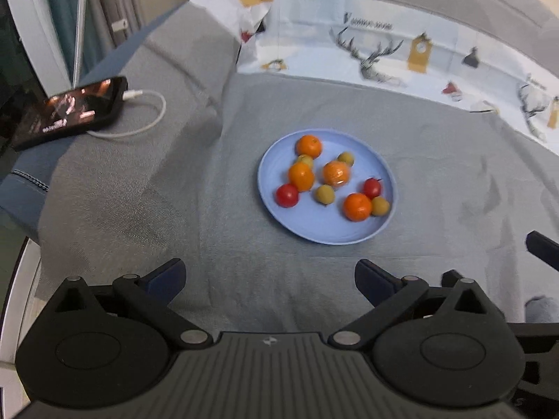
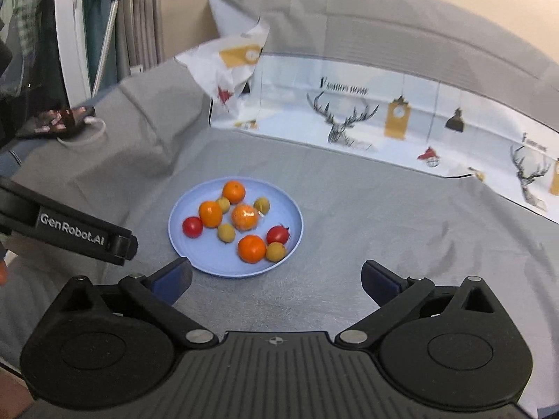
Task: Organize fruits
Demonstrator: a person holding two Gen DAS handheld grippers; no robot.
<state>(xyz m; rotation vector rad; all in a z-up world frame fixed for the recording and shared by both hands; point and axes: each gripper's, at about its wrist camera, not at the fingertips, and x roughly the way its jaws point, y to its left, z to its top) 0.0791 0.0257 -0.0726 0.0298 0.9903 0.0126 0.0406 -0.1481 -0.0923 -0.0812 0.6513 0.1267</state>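
A light blue plate point(image 1: 335, 234) point(image 2: 188, 244) lies on the grey cloth with several fruits on it: oranges point(image 1: 357, 206) point(image 2: 251, 248), one wrapped in clear film point(image 1: 336, 173) point(image 2: 245, 217), red tomatoes point(image 1: 287, 195) point(image 2: 192, 227) and small yellow-green fruits point(image 1: 325, 194) point(image 2: 226, 232). My left gripper point(image 1: 270, 276) is open and empty, held back from the plate's near rim. My right gripper point(image 2: 276, 277) is open and empty too, just short of the plate's near edge. The left gripper's black body point(image 2: 84, 234) shows at the left of the right wrist view.
A phone point(image 1: 70, 111) point(image 2: 59, 122) on a white charging cable point(image 1: 150, 118) lies at the far left. A printed paper sheet point(image 1: 401, 52) point(image 2: 384, 115) with deer and clocks stands behind the plate. Curtains and a white frame point(image 2: 70, 35) are at the left.
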